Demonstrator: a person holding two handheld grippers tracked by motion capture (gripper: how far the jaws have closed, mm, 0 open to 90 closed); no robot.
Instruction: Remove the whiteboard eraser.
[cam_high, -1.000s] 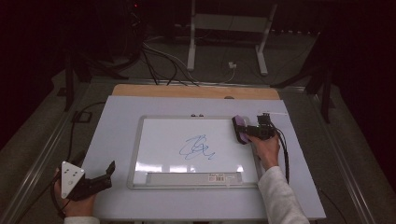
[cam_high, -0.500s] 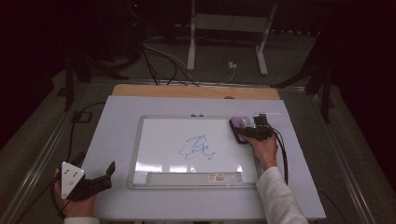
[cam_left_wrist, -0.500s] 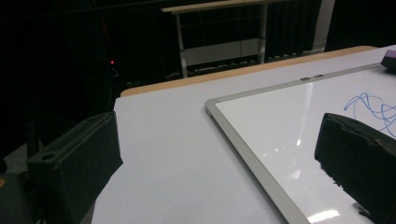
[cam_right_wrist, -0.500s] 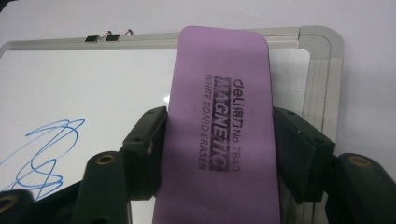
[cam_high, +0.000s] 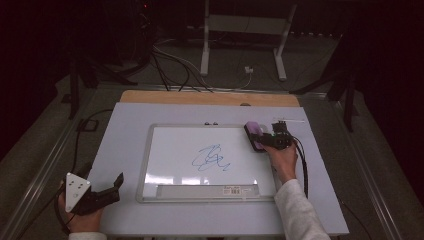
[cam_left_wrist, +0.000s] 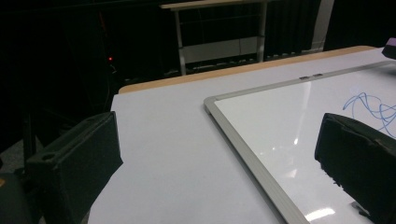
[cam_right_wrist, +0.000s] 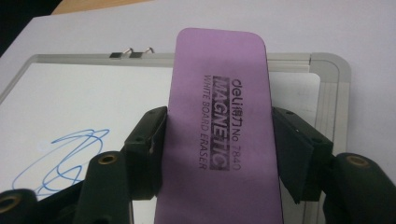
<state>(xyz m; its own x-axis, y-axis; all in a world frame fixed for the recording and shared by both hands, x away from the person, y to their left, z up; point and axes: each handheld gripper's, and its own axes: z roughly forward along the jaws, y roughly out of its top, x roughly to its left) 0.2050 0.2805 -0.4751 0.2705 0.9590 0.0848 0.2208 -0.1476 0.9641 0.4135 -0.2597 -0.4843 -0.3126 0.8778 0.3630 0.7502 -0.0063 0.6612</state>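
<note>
free: bare whiteboard (cam_high: 175, 155) around the scribble (cam_high: 210, 157) | obstacle: raised board frame (cam_left_wrist: 243, 149), clips (cam_high: 211, 123) at far edge

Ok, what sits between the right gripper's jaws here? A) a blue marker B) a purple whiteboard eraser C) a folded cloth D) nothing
B: in the right gripper view the right gripper has both pads pressed on the sides of the purple whiteboard eraser, over the whiteboard.

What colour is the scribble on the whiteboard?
Blue: a looping scribble near the middle of the whiteboard, clearest in the high view.
</note>
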